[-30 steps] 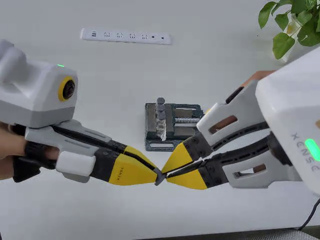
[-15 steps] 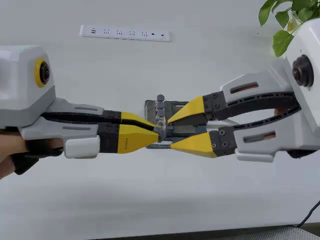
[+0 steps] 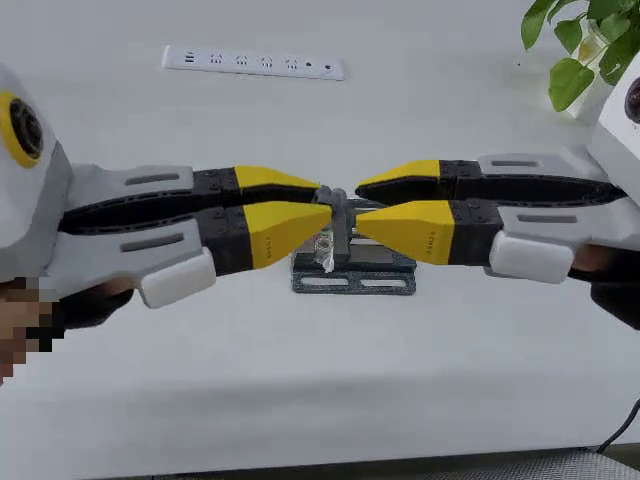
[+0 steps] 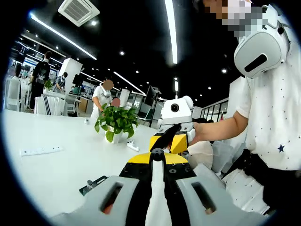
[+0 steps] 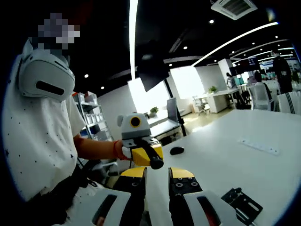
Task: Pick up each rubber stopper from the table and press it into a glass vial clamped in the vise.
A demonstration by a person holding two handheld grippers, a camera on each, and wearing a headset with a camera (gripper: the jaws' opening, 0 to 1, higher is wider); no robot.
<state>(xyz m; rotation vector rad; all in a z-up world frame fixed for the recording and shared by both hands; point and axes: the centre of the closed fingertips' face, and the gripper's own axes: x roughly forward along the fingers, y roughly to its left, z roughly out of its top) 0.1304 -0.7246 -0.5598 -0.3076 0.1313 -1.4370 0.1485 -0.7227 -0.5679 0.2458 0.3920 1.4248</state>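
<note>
My left gripper (image 3: 325,200) comes in from the left, shut on a dark grey rubber stopper (image 3: 338,203) at its yellow tips. The right gripper (image 3: 358,200) faces it tip to tip from the right, open, with its jaws close beside the stopper. Both hover level above the dark vise (image 3: 375,270), where a clear glass vial (image 3: 323,250) stands clamped. In the left gripper view the stopper (image 4: 156,154) sits at my shut tips, with the vise (image 4: 94,185) low on the table. In the right gripper view, the left gripper's stopper (image 5: 156,164) lies just beyond my open jaws.
A white power strip (image 3: 252,62) lies at the table's far side. A potted plant (image 3: 590,45) stands at the back right corner. The white tabletop (image 3: 300,380) stretches in front of the vise. People stand far off in the room behind.
Both grippers have risen and rolled level, now meeting above the vise. The right gripper, nearly shut at the stopper a second ago, has opened. The left still holds the stopper.
</note>
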